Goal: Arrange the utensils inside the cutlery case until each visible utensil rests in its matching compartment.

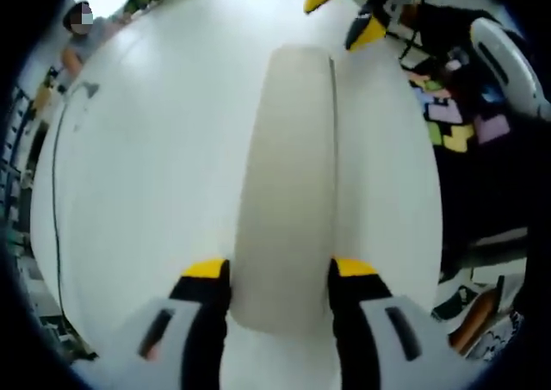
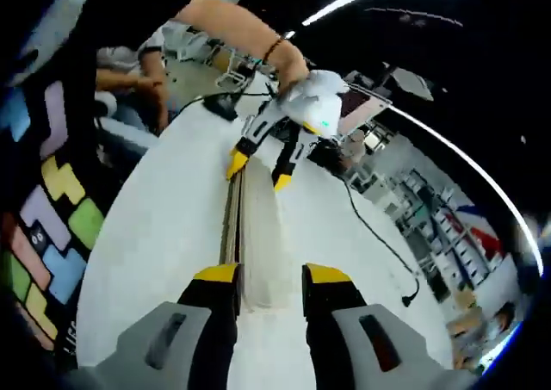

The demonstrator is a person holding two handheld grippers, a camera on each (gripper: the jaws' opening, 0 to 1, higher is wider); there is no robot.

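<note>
Table (image 1: 155, 166) is a big smooth glossy white slab, and lying flat on it is the cutlery case (image 1: 288, 183), a long matte cream-beige thing with rounded ends and a seam down one side, looks shut so far. No utensils on show, so I'd guess the sorting hasn't started, though the fisheye blur makes that hard to call. Left gripper (image 1: 280, 274) and right gripper (image 2: 269, 276) each pinch an opposite end between yellow-tipped jaws.

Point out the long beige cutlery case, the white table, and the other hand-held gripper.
Long beige closed cutlery case (image 1: 288, 192), left gripper view, lid middle.
White table (image 1: 146, 192), left gripper view, bare top.
Left hand-held gripper (image 2: 256, 170), right gripper view, between yellow fingertips.
</note>
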